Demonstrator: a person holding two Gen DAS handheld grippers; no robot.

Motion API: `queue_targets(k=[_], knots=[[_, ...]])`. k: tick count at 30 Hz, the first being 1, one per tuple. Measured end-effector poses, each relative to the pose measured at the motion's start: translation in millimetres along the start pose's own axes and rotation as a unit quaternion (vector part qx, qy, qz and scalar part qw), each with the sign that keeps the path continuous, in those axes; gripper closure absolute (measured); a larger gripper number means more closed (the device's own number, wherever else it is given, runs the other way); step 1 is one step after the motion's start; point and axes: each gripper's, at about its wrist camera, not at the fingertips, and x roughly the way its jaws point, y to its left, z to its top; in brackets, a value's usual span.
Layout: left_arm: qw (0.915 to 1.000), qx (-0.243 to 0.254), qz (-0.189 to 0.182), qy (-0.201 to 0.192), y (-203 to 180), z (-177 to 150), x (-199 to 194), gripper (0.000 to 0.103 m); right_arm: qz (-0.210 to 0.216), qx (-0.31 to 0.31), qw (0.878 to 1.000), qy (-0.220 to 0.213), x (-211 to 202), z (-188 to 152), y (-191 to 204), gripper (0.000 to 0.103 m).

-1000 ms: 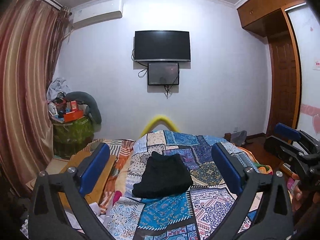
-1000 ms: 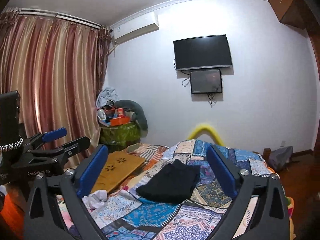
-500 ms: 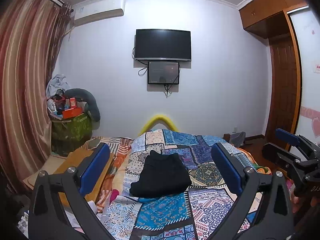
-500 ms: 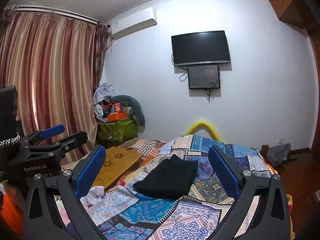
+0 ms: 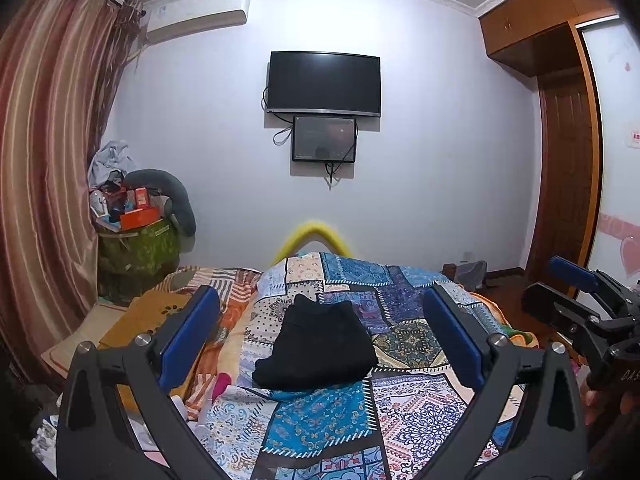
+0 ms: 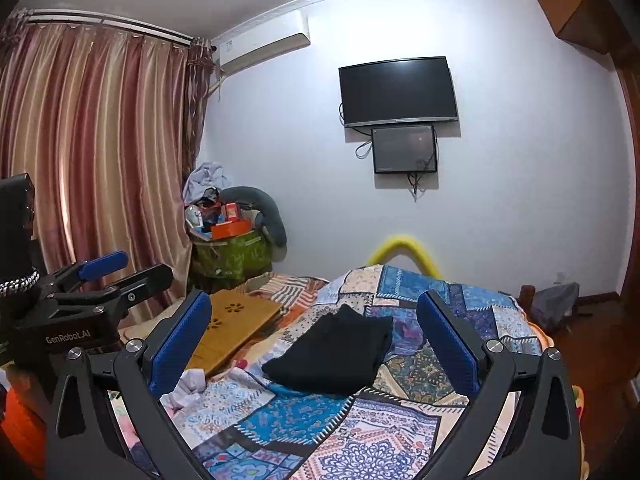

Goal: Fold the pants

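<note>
The black pants are lying folded in a small, neat pile on the bed, on top of the bright patchwork quilt. They are sitting near the middle of the bed, with nothing touching them.

The left gripper is hanging in the air in front of the pants. Its two blue pads are spread wide apart and are holding nothing. In its own view the pants are showing in the gap between the fingers, but farther back on the bed, well apart from the tips.

The right gripper is also wide open and is holding nothing. The pants are showing between its fingers too, and they are lying farther away on the quilt.

Each gripper is peeking into the edge of the other's view, the right one on the right side and the left one on the left side.

A wooden board is lying on the bed to the left of the pants, and it might be a small lap tray, though that is hard to tell. A dark TV is hanging on the wall behind the bed.
</note>
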Motion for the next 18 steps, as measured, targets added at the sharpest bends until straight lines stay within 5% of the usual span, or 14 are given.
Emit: queue_targets(k=[18], knots=[[0.9999, -0.003, -0.007, 0.010, -3.1, -3.0, 3.2, 0.000, -0.004, 0.006, 1.000, 0.002, 0.4, -0.3, -2.6, 0.001]])
